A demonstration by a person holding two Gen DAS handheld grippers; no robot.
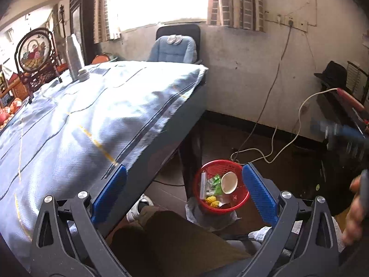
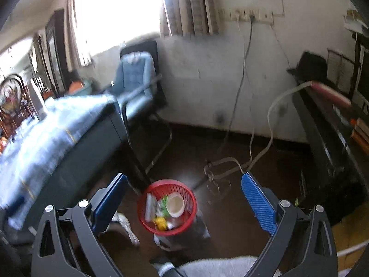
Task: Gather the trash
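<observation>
Blue-padded fingers (image 1: 110, 191) of the left gripper (image 1: 184, 184) stand spread wide with nothing between the pads. Beyond and between them, closer to the right finger, sits the red basket (image 1: 239, 204) on the floor, holding a white paper cup (image 1: 229, 182), green wrappers (image 1: 213, 182) and a yellow scrap (image 1: 212, 200). Behind the left finger runs the table (image 1: 175, 124) under a pale blue cloth (image 1: 80, 120). A trouser leg (image 1: 170, 237) lies below the fingers.

Right gripper (image 2: 184, 196) fingers are likewise wide apart and empty. The red basket (image 2: 147, 219) lies between them, nearer the left finger, with the cup (image 2: 175, 204) inside. A white cable (image 2: 272, 120) trails on the floor beyond the right finger.
</observation>
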